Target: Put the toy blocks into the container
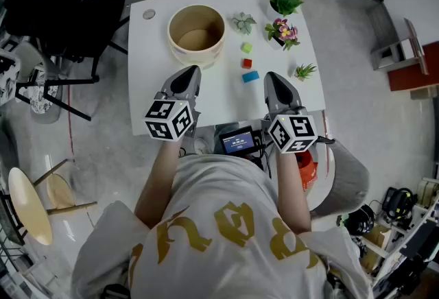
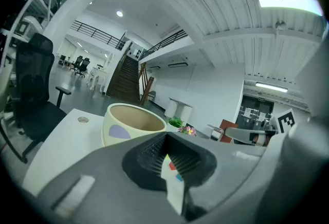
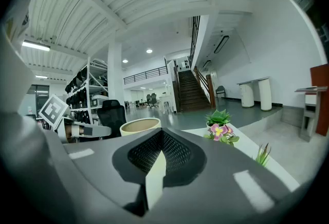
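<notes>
1. Left gripper point(image 1: 190, 73) and right gripper point(image 1: 272, 78): jaws together, empty, at the near side of the table point(image 1: 151, 78).
2. Green block point(image 1: 246, 47), red block point(image 1: 247, 63) and blue block point(image 1: 250, 76) lie right of the container point(image 1: 197, 49).

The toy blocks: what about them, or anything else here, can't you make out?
- Toy blocks: in the right gripper view, hidden behind the right gripper; in the left gripper view, only slivers show between the jaws.
- Container: in both gripper views, its rim hides the bottom.
- Small round thing: head view, too small to identify.
</notes>
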{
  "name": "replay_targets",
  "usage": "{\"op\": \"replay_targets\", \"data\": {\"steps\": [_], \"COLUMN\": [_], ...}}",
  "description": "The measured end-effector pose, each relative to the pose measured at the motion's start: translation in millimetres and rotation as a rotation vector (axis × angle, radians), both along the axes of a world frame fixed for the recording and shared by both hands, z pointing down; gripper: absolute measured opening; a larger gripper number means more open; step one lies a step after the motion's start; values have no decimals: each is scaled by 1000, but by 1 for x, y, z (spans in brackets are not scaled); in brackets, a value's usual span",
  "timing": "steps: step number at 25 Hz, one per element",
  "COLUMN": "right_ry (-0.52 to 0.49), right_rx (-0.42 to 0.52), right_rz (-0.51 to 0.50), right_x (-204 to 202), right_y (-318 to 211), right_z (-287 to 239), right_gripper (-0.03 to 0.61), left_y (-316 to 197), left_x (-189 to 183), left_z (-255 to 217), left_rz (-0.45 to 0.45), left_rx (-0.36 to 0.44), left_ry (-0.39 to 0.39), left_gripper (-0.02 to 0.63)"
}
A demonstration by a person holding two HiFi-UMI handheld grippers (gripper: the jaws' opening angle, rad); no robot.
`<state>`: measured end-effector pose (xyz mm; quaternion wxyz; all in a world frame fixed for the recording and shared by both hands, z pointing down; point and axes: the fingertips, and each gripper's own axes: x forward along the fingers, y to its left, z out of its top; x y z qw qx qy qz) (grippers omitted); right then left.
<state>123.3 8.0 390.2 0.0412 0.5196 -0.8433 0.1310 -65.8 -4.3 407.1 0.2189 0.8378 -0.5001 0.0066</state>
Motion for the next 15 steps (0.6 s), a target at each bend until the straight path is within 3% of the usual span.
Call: {"op": "replay_targets", "data": {"steps": [15], "right_ry": [68], "right_rx": [-116], "right_rz": [31], "right_x": [15], "right_y": [-22], "right_z": [54], "right_gripper": [23], "left_y": [-16], "left_x": [5], "left_z": [48], "left_rz": [20], "left_rx": [-81], "left_ry": [-31], "left_gripper": [2]}}
